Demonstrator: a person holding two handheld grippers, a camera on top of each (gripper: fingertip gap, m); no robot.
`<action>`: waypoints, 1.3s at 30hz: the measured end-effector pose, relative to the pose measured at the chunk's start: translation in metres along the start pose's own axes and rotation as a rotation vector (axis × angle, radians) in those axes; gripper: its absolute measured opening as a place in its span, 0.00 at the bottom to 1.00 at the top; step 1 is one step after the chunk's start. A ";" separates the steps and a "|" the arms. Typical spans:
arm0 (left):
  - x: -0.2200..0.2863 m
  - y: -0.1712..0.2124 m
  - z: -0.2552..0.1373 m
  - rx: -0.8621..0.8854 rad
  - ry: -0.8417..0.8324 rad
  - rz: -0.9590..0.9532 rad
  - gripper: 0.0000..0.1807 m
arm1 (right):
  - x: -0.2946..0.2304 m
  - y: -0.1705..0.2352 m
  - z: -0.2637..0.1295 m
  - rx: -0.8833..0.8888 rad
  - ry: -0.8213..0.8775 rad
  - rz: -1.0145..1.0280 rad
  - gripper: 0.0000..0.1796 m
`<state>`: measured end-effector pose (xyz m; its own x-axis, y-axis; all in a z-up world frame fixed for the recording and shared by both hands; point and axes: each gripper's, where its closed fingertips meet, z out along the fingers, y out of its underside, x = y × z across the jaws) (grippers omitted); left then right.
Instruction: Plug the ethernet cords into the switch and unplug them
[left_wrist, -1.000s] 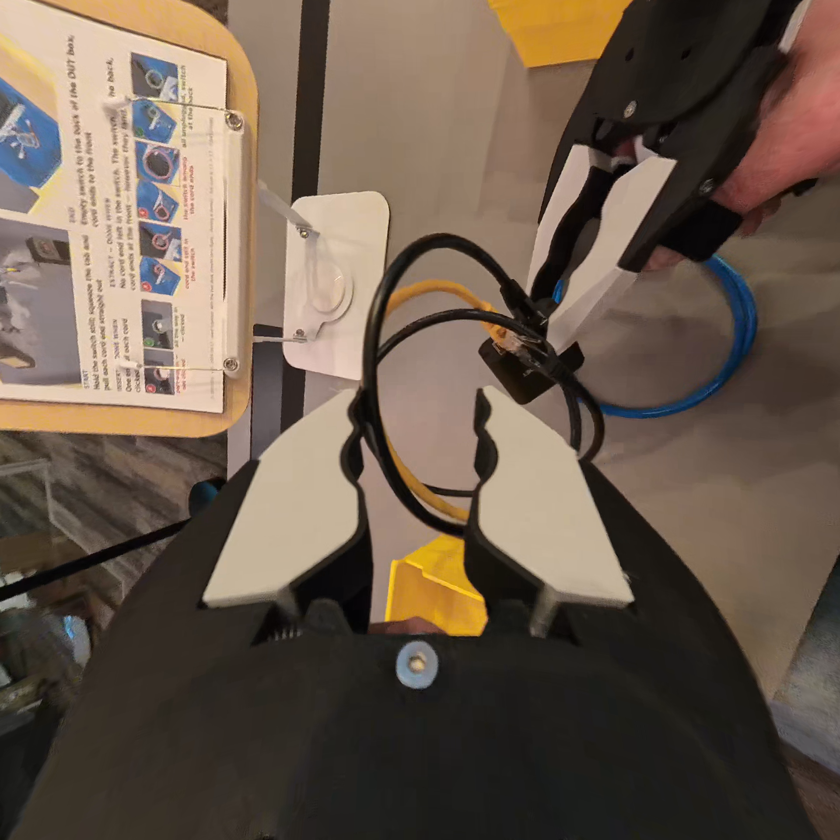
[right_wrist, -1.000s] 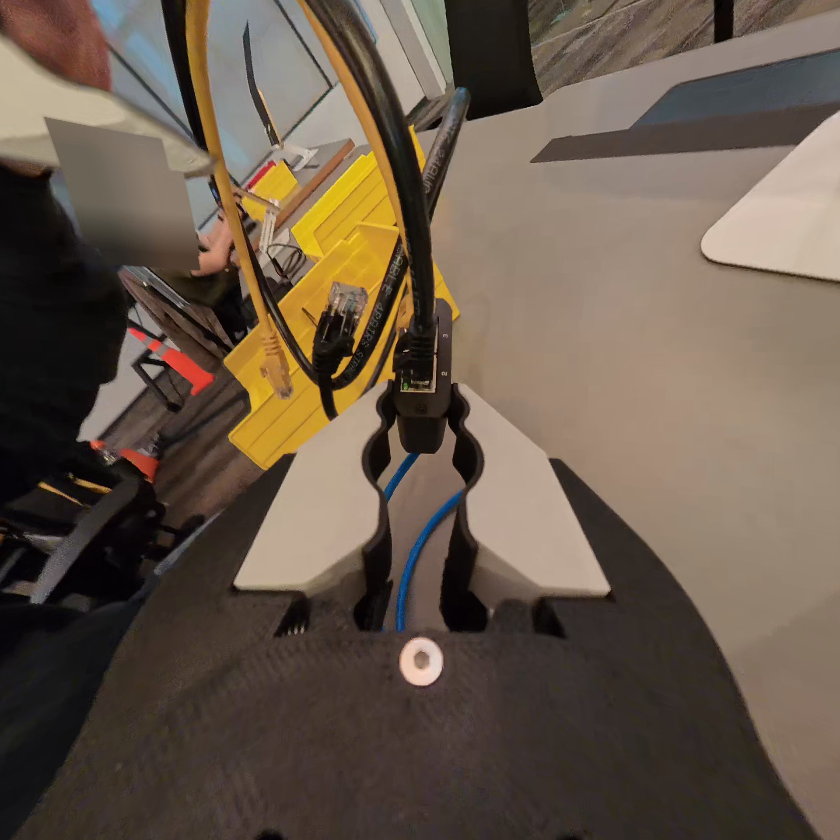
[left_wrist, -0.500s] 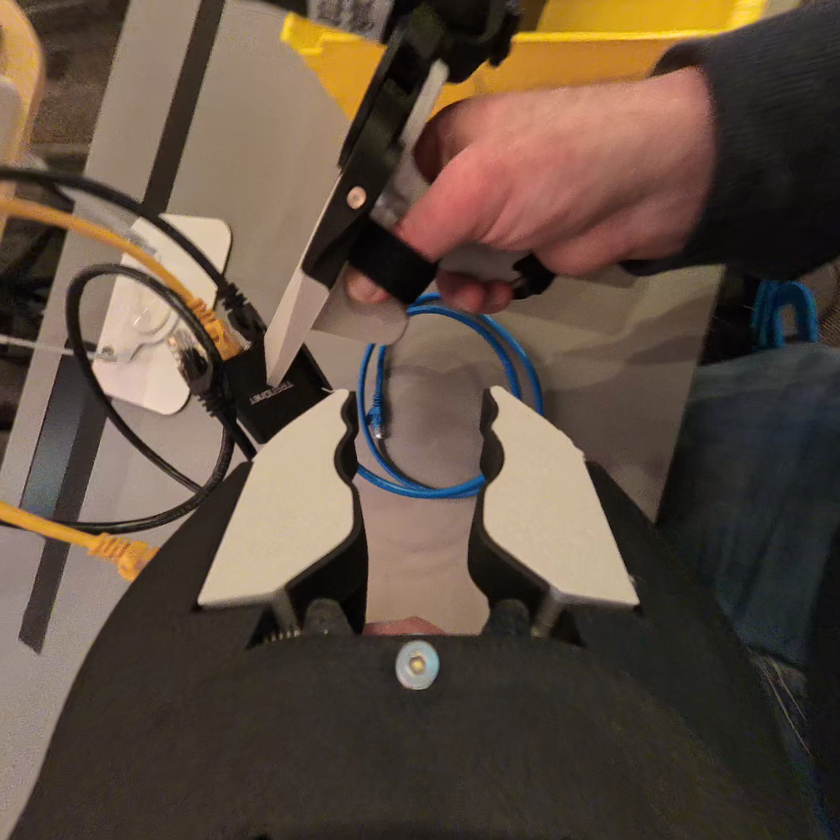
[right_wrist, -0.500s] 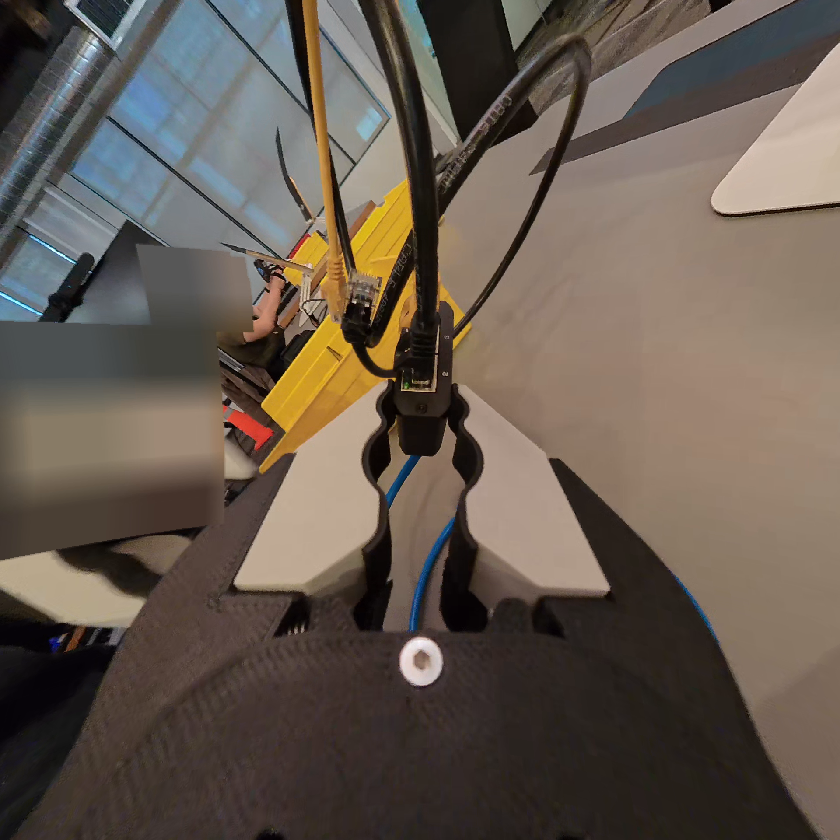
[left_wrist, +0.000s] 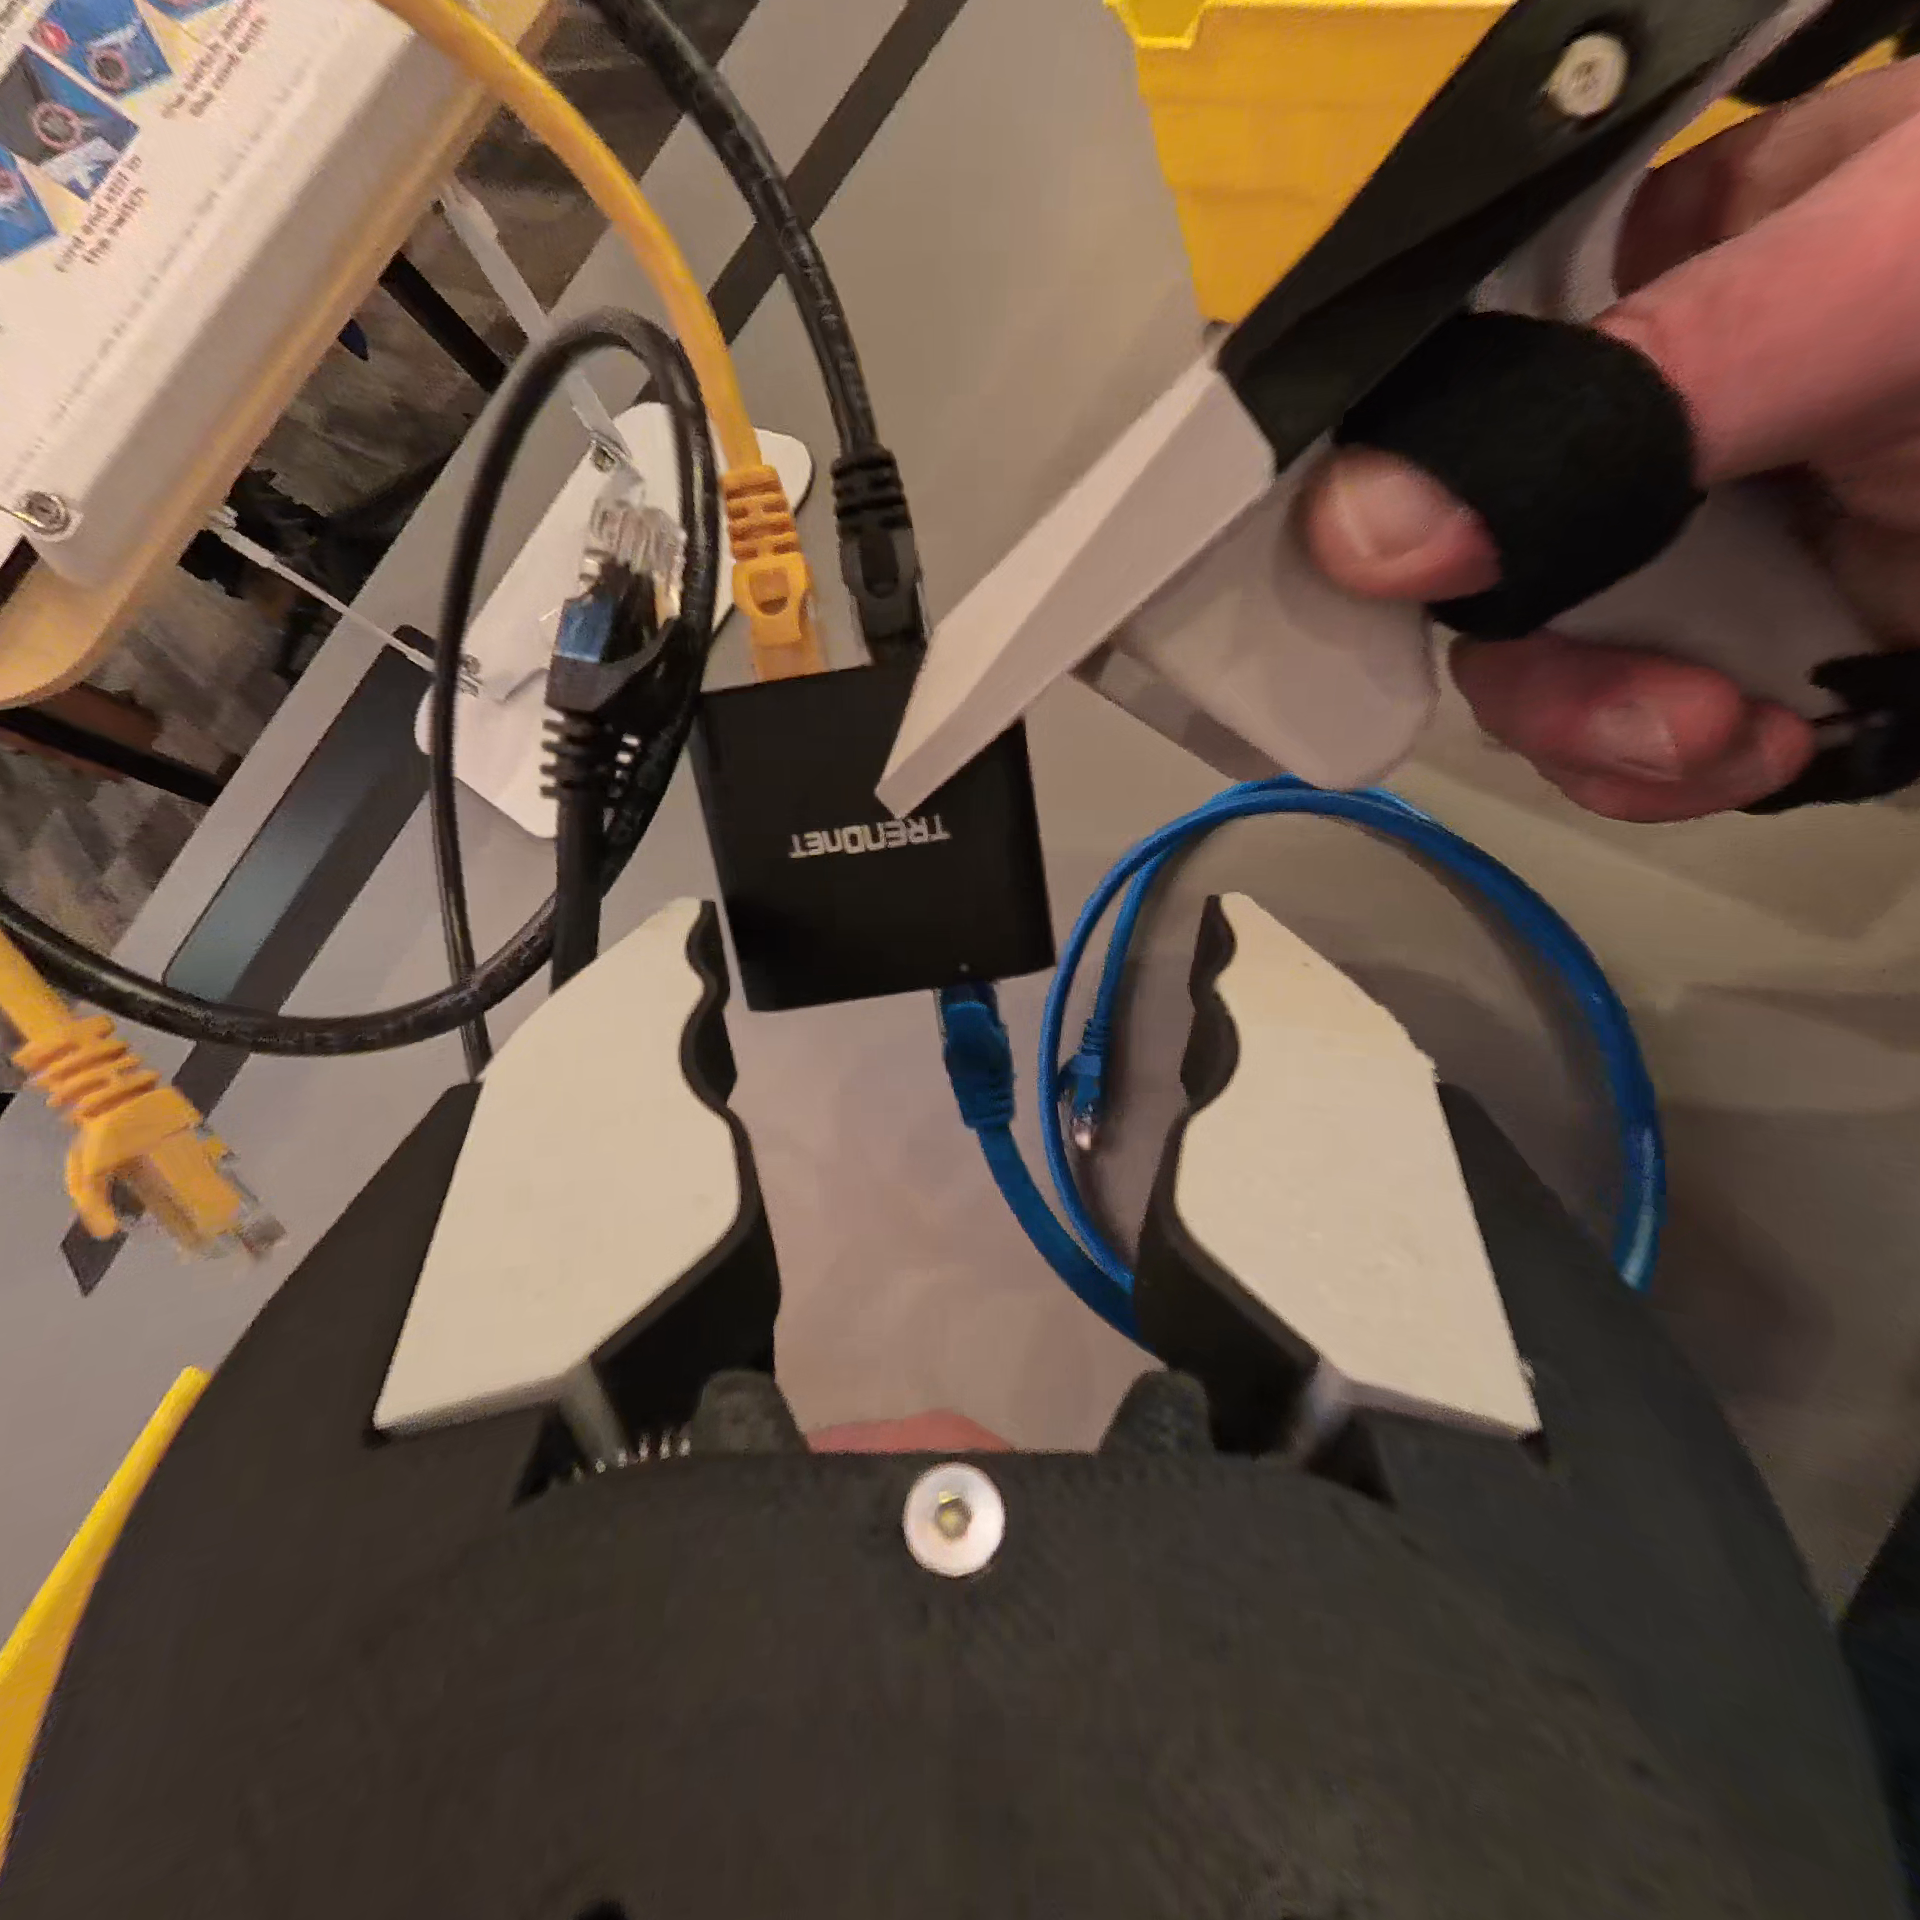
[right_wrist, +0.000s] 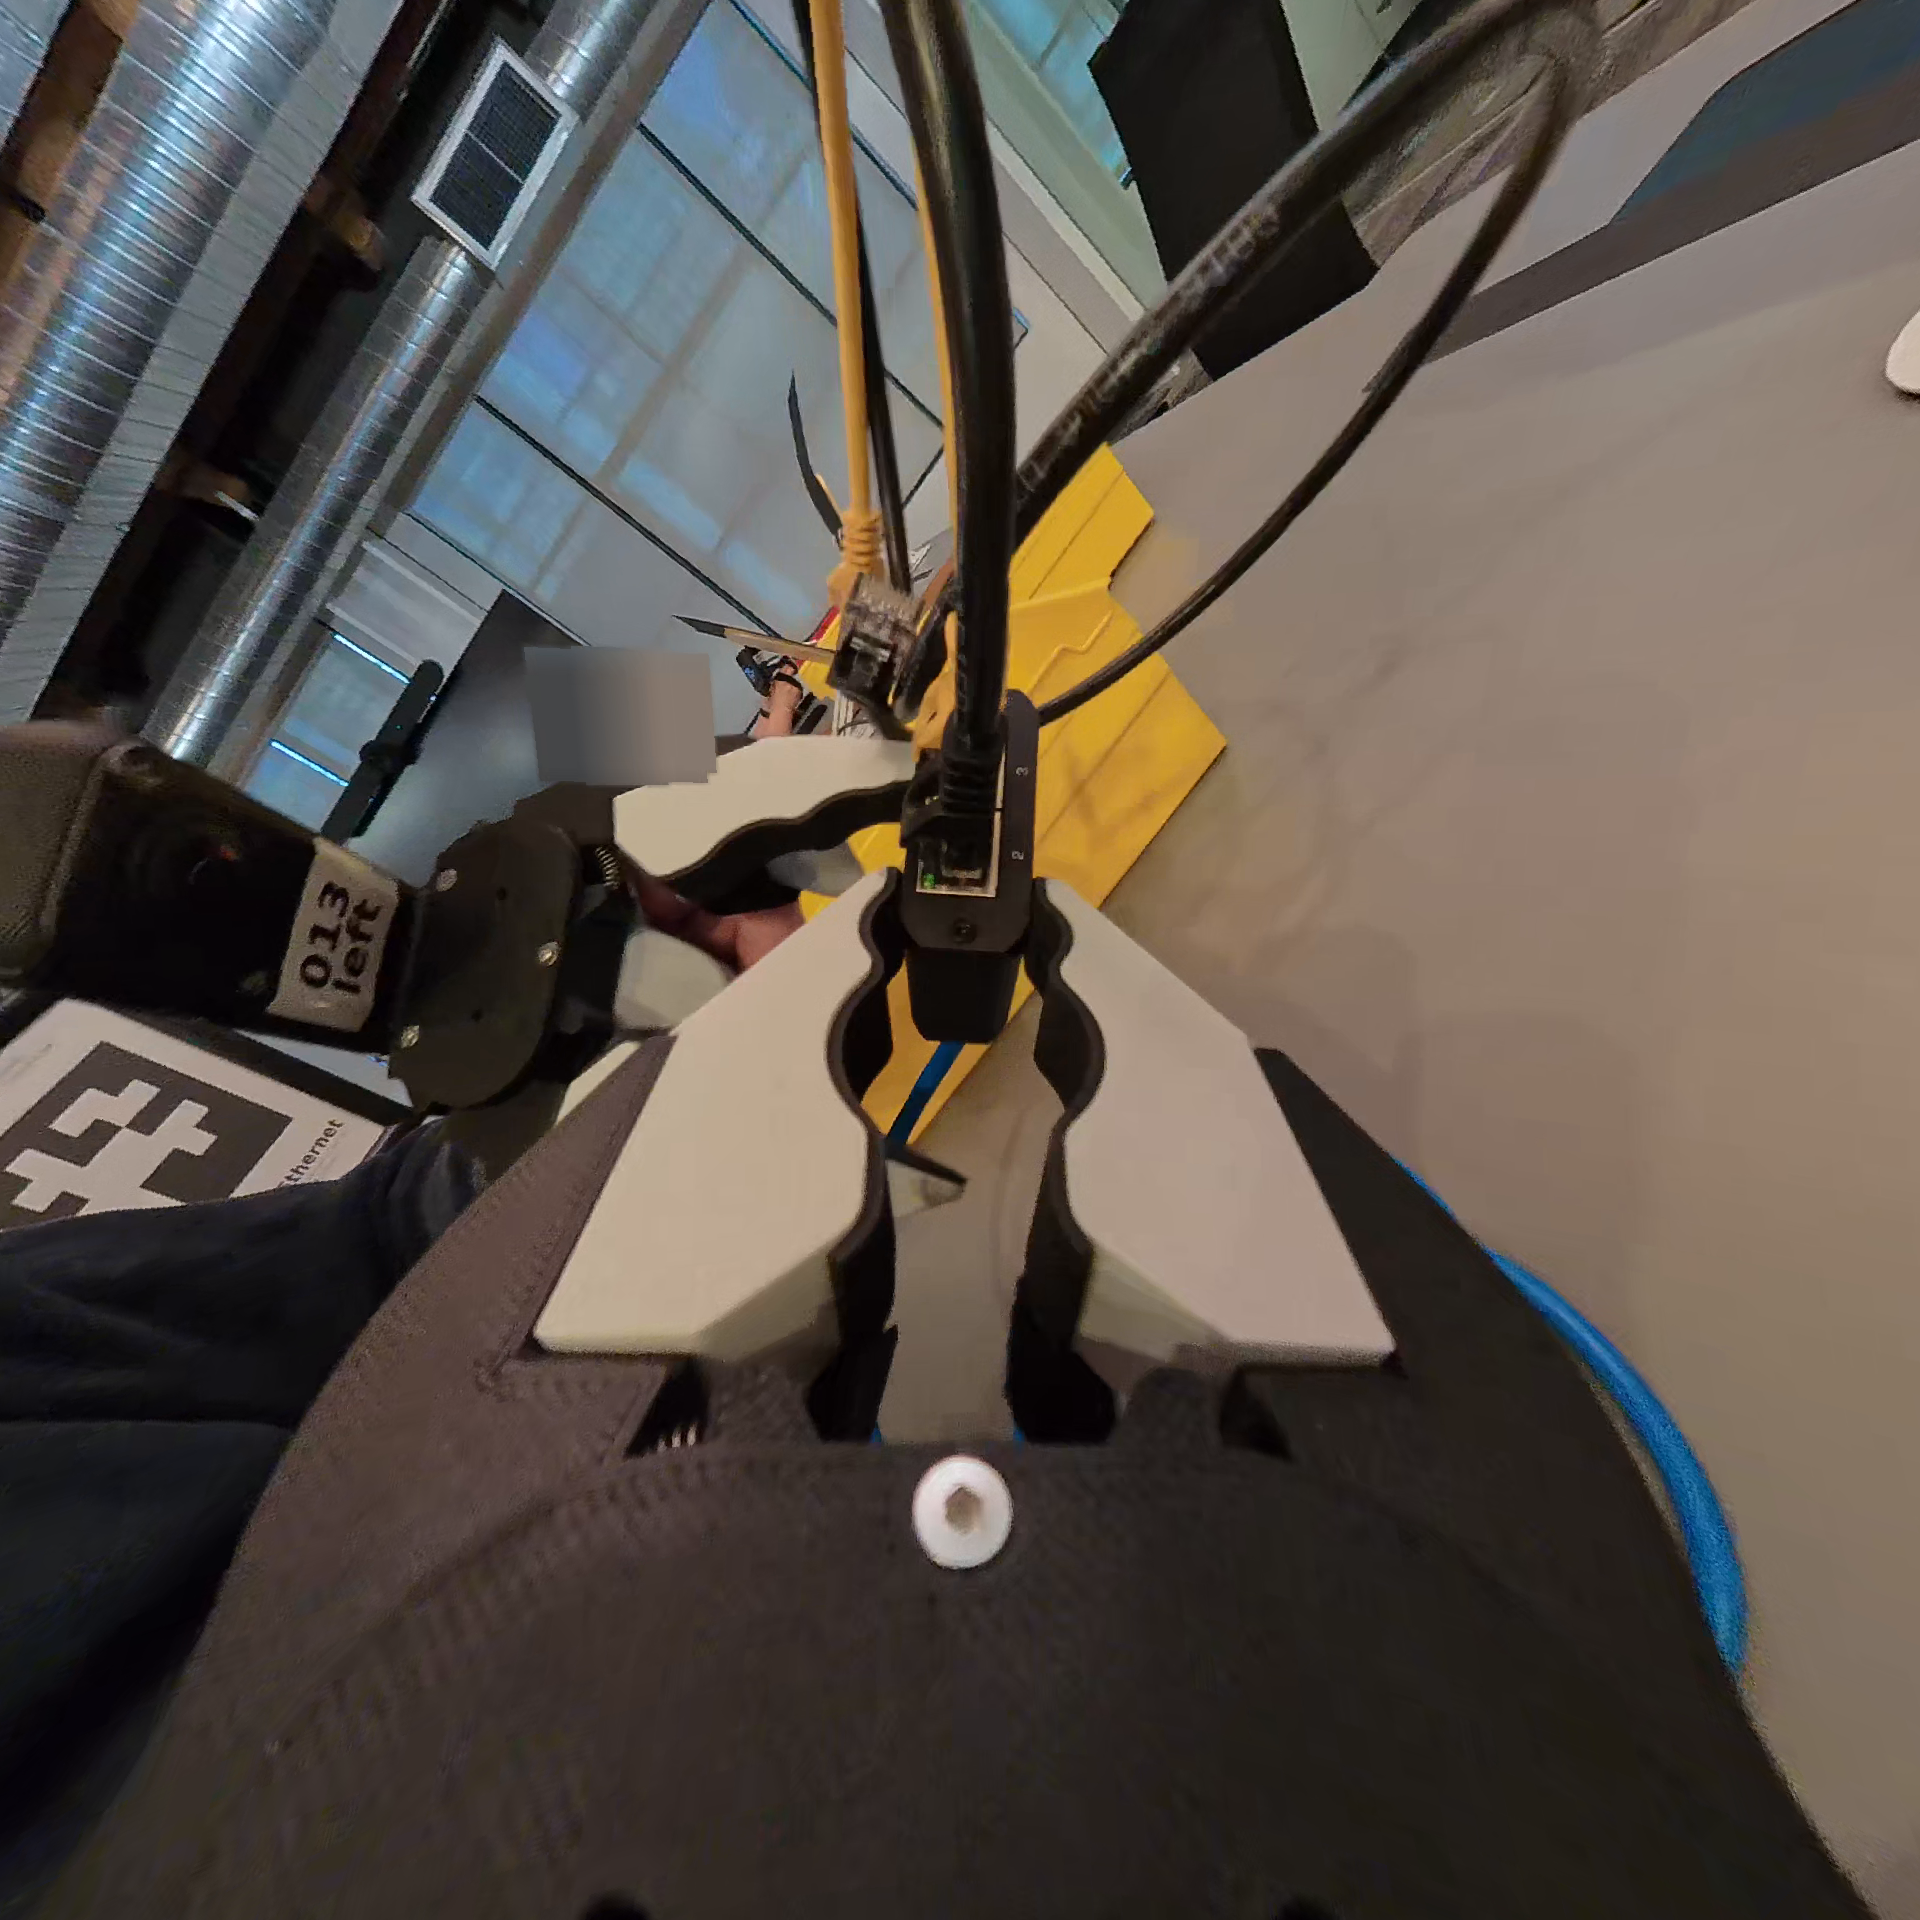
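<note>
The black switch (left_wrist: 873, 831) hangs over the grey table, with my right gripper (right_wrist: 961, 894) shut on its end. In the left wrist view one right finger (left_wrist: 1081, 582) lies across it. A yellow cord (left_wrist: 764, 561) and a black cord (left_wrist: 878, 540) are plugged into its far side. A blue cord (left_wrist: 977, 1070) is plugged into its near side. My left gripper (left_wrist: 956, 935) is open, its tips level with the switch's near end. A loose black plug (left_wrist: 603, 623), a loose yellow plug (left_wrist: 145, 1174) and a loose blue plug (left_wrist: 1081, 1081) hang free.
A yellow bin (left_wrist: 1278, 135) stands behind the switch. An instruction sheet on a wooden board (left_wrist: 156, 260) and a white stand plate (left_wrist: 540, 623) are at the left. A person's hand (left_wrist: 1662, 520) holds the right gripper. The blue cord's coil (right_wrist: 1662, 1455) lies on the table (right_wrist: 1558, 831). My two grippers' fingertips are within a few centimetres of each other.
My left gripper has left the black cord loop and swung round to face the switch's near end, still open. My right gripper has kept hold of the switch and tilted it.
</note>
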<state>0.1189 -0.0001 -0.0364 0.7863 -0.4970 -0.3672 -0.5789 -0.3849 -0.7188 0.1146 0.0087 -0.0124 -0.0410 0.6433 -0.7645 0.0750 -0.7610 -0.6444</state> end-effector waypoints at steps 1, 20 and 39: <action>-0.003 -0.001 0.001 0.009 -0.001 -0.008 0.48 | -0.002 0.001 0.001 -0.002 -0.007 0.001 0.12; 0.000 -0.013 -0.014 0.066 0.118 0.119 0.40 | -0.040 0.018 0.007 0.038 -0.203 0.152 0.12; 0.003 -0.015 -0.057 -0.055 0.513 0.085 0.36 | -0.066 0.002 -0.018 -0.253 0.339 -1.313 0.34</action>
<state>0.1175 -0.0406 0.0068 0.5367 -0.8403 -0.0766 -0.6578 -0.3598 -0.6617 0.1356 -0.0339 0.0368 0.0182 0.8873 0.4608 0.3490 0.4263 -0.8345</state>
